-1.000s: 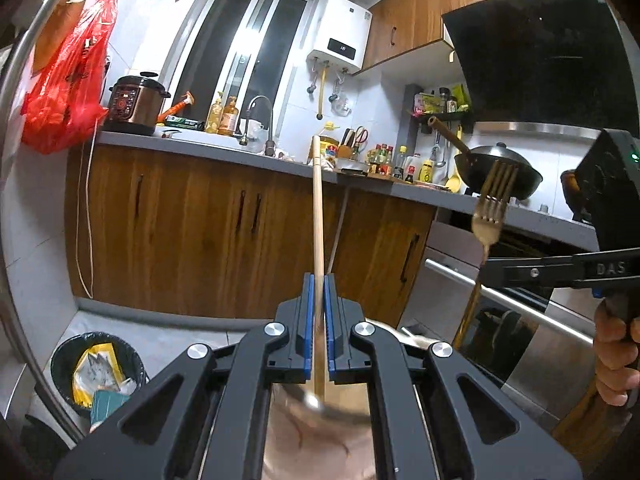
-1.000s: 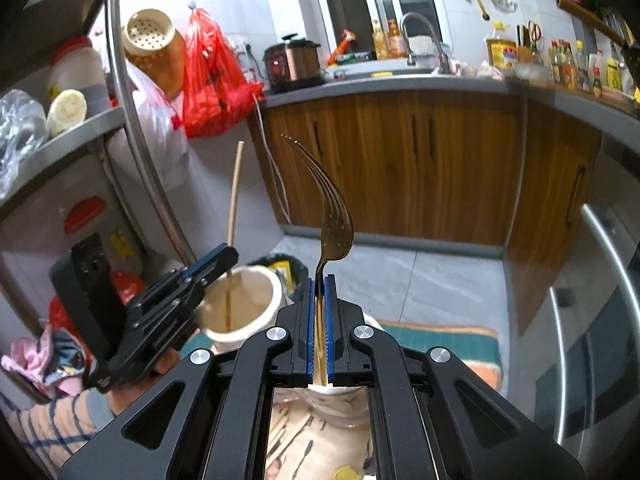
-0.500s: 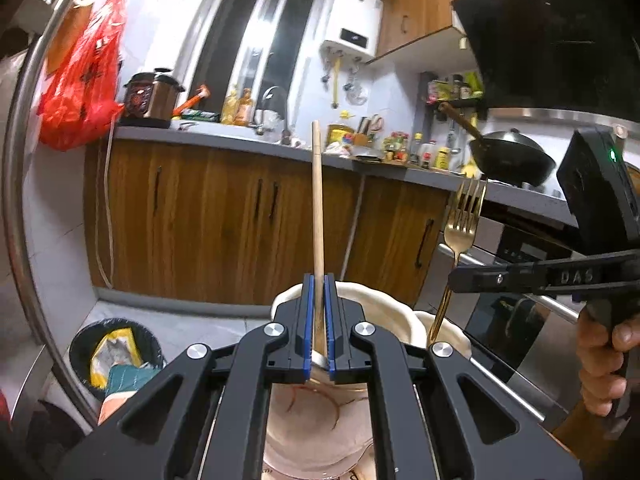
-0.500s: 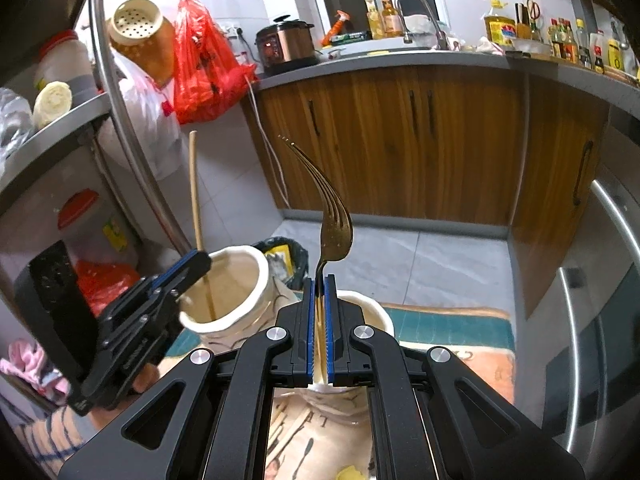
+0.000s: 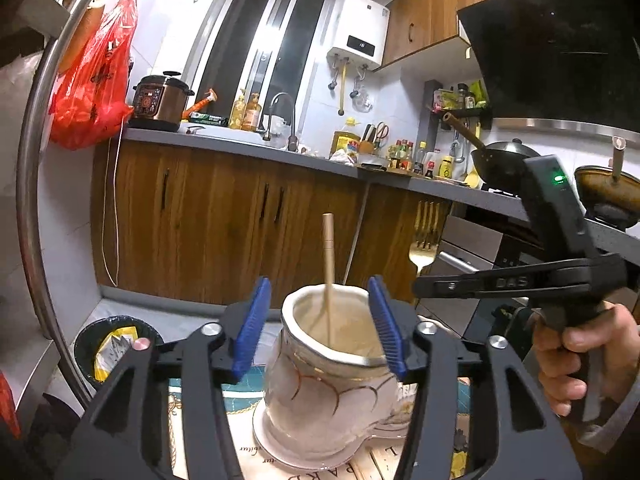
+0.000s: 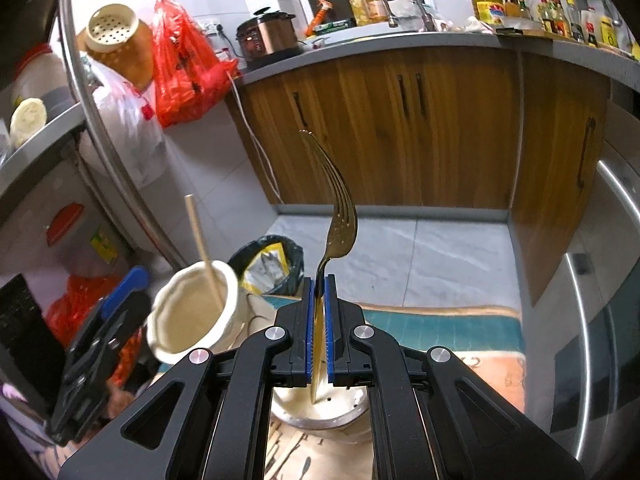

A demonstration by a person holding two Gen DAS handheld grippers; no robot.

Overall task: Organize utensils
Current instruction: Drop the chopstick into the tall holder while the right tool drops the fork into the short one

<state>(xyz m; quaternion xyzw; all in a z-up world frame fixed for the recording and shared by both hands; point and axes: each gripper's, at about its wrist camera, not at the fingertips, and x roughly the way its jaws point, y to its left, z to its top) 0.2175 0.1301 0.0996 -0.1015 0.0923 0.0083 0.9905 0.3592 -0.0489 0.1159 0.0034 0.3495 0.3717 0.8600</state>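
**Chopstick in the jar, fork over the second pot**

The left gripper has just been opening; its blue pads now stand spread on either side of a cream jar, touching nothing. A wooden chopstick stands loose in that jar, leaning on the rim, clear of both pads. The jar sits on a patterned mat.

The right gripper is pressed together on a gold fork, pinching its handle with the tines up. The handle's lower end hangs over the mouth of a second cream pot just under the jaws; whether it touches the pot cannot be told. A hand grips the right gripper's handle.
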